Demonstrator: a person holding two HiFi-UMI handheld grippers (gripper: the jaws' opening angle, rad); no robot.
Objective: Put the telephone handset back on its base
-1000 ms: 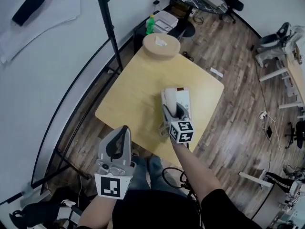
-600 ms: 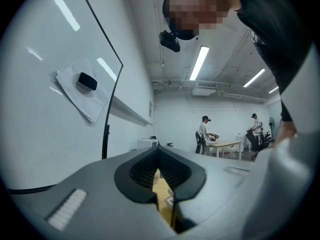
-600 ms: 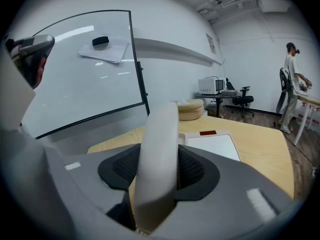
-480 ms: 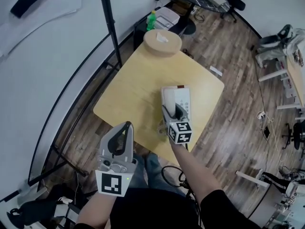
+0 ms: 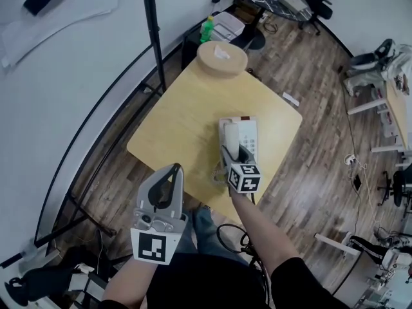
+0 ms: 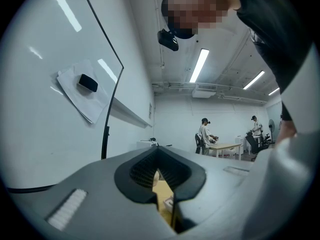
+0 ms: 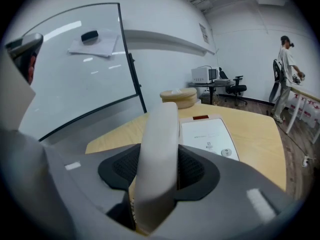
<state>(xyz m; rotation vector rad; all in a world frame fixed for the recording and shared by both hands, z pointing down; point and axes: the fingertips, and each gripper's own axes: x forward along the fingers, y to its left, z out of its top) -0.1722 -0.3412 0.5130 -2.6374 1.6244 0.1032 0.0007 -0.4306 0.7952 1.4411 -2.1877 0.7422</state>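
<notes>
Handset is clamped between the right gripper's jaws, reaching out ahead of them over the left side of the base. I can't tell whether it touches the cradle. The keypad panel lies just ahead and right of those jaws, on the table. Back and to the left, the left gripper hangs off the table's near edge, jaws together, nothing between them.

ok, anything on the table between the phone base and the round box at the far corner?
No: bare tabletop between the phone base and the round box, shown in the head view.
</notes>
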